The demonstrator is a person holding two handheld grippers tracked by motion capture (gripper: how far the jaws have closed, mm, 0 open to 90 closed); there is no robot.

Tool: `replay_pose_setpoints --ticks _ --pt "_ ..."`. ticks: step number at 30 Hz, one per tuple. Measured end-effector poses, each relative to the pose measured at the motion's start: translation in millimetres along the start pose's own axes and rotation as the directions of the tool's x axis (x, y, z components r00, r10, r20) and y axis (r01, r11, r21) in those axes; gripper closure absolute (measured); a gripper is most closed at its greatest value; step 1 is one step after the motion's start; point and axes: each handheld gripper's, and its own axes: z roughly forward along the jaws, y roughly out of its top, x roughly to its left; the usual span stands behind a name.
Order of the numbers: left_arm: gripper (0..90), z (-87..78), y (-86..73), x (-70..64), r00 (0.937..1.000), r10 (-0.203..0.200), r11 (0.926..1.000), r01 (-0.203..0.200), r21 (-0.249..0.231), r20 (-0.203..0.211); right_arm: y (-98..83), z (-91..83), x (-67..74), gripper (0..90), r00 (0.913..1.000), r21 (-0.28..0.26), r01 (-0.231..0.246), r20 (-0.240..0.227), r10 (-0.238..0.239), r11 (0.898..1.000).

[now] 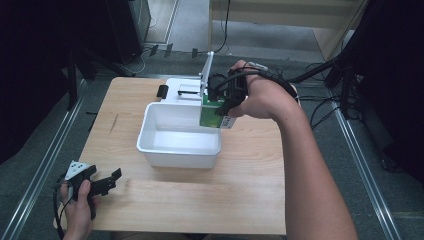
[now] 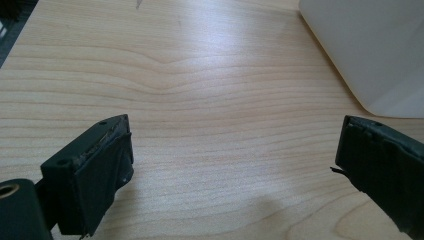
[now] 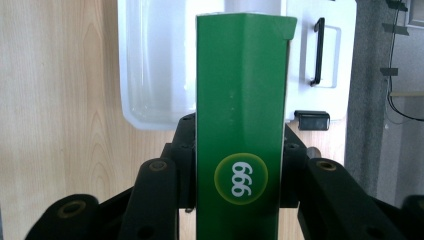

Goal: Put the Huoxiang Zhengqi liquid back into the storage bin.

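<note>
A green carton (image 1: 212,114) (image 3: 241,125) marked "999" hangs tilted over the far right corner of a white plastic bin (image 1: 178,150) (image 3: 155,65). My right gripper (image 1: 223,100) (image 3: 240,200) is shut on the carton, with its jaws pressed to both sides. At the table's near left corner my left gripper (image 1: 111,180) (image 2: 232,165) is open, jaws wide apart just above bare wood. The bin's wall (image 2: 370,50) stands off to its right.
A white lid (image 1: 181,90) (image 3: 320,55) with a black handle lies behind the bin, next to an upright white panel (image 1: 207,70). A small black object (image 1: 162,91) (image 3: 312,120) rests by the lid. Cables and stands surround the wooden table (image 1: 240,185).
</note>
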Motion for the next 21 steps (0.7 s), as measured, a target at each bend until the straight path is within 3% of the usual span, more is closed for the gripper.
replay_pose_setpoints --ticks 4,11,21 --pt "3.0 0.1 -0.1 0.0 1.0 0.0 1.0 0.0 -0.001 0.001 11.3 4.4 -1.7 64.6 0.9996 -0.022 -0.029 -0.007 0.029 0.999" --pt "3.0 0.1 -0.1 0.1 1.0 0.0 1.0 0.0 -0.003 0.002 26.7 20.0 -4.2 64.5 0.9995 -0.018 -0.022 -0.024 0.022 1.0" --pt "3.0 -0.1 -0.1 0.2 1.0 -0.001 1.0 0.001 -0.003 0.004 29.1 39.9 -6.0 64.4 0.9986 0.009 -0.029 -0.043 0.029 1.0"
